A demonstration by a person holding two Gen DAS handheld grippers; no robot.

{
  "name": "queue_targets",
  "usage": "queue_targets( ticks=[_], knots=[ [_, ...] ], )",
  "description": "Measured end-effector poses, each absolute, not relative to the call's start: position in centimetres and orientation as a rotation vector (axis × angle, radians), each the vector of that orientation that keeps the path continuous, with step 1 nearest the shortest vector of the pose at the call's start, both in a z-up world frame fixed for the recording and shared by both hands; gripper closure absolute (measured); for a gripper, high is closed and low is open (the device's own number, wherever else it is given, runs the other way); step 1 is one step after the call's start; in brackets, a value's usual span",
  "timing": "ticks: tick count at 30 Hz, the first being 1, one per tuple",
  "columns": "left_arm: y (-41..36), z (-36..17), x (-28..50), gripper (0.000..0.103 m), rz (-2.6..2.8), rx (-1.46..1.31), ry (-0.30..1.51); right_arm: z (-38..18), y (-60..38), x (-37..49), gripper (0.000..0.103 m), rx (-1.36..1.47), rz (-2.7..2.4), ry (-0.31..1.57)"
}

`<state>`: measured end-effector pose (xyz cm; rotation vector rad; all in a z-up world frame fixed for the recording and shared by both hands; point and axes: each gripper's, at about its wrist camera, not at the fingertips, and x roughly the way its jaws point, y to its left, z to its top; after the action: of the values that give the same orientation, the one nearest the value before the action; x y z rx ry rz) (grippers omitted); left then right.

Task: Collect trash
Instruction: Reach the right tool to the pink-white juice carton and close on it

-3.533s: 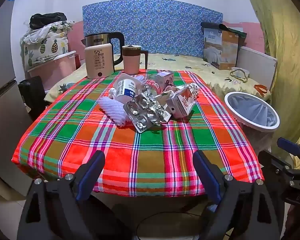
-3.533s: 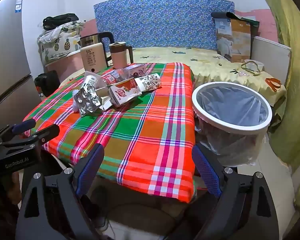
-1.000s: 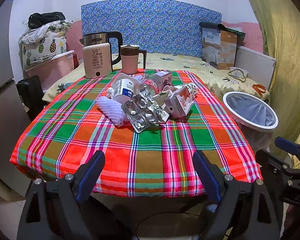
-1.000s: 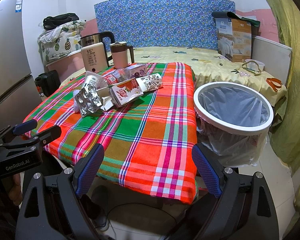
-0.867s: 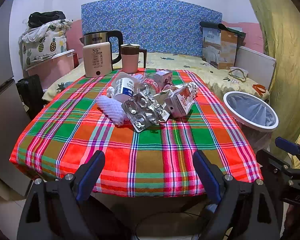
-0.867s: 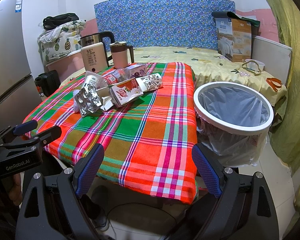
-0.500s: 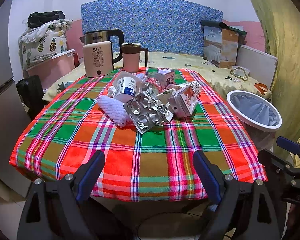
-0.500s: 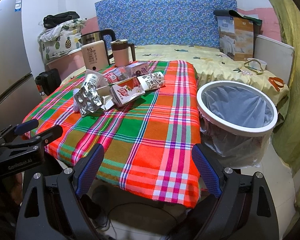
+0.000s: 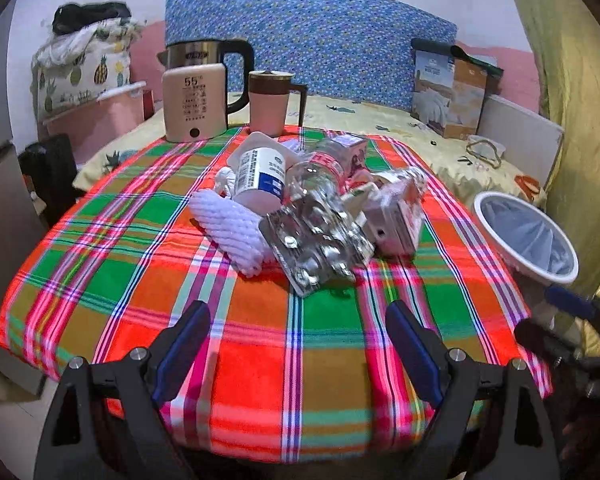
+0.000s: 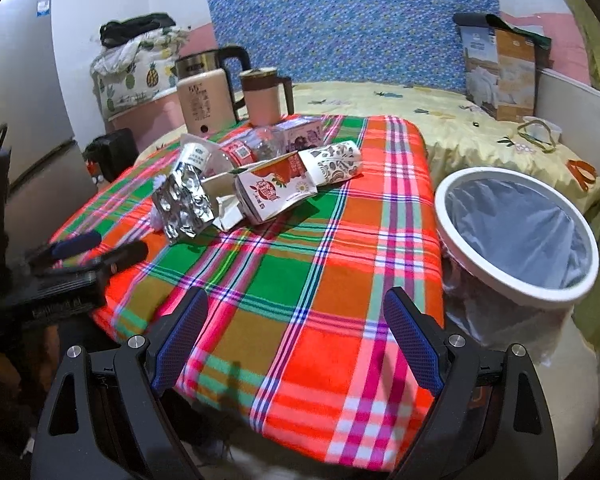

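A heap of trash lies mid-table on the plaid cloth (image 9: pixel 236 360): silver blister packs (image 9: pixel 316 244) (image 10: pixel 184 204), a white foam net (image 9: pixel 232 228), a white cup (image 9: pixel 258 176), a clear plastic bottle (image 9: pixel 320 172), a red-and-white carton (image 9: pixel 396 212) (image 10: pixel 276 188) and a patterned paper cup (image 10: pixel 332 164). A white-rimmed trash bin (image 10: pixel 516 232) (image 9: pixel 526 236) stands right of the table. My left gripper (image 9: pixel 298 344) is open and empty over the table's near edge. My right gripper (image 10: pixel 296 332) is open and empty over the near right corner.
A kettle (image 9: pixel 198 96) and a pink mug (image 9: pixel 272 104) stand at the table's far edge. A bed with boxes (image 10: pixel 500 64) lies behind. A fridge (image 10: pixel 16 92) stands left. The yellow curtain (image 9: pixel 572 80) hangs right.
Both grippers have moved forward toward the table and now reach over its near edge. The trash heap looks closer. Both stay open.
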<state>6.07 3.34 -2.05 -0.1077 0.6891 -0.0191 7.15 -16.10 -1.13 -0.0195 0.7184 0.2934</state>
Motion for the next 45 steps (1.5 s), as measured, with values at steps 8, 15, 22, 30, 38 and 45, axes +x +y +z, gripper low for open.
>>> queue_targets(
  ticks=[8, 15, 22, 30, 38, 45],
  knots=[
    [3.8, -0.9, 9.5, 0.012, -0.066, -0.123, 0.646, -0.8, -15.9, 9.2, 0.013, 0.003, 0.312, 0.721],
    [3.3, -1.0, 12.6, 0.012, -0.115, -0.143, 0.677, -1.0, -16.0, 10.2, 0.013, 0.026, 0.31, 0.728],
    [3.1, -2.6, 13.8, 0.012, -0.072, -0.179, 0.754, -1.2, -16.5, 10.7, 0.013, 0.038, 0.298, 0.747],
    [3.6, -3.1, 13.3, 0.029, -0.041, -0.205, 0.763, -1.2, -16.9, 11.2, 0.013, 0.049, 0.288, 0.751],
    [4.8, -2.8, 12.6, 0.068, -0.058, -0.227, 0.742, -1.3, -16.5, 12.0, 0.013, 0.065, 0.312, 0.771],
    [4.9, -2.5, 11.9, 0.086, -0.118, -0.225, 0.723, -1.0, -14.5, 14.5, 0.013, 0.021, 0.359, 0.75]
  ],
)
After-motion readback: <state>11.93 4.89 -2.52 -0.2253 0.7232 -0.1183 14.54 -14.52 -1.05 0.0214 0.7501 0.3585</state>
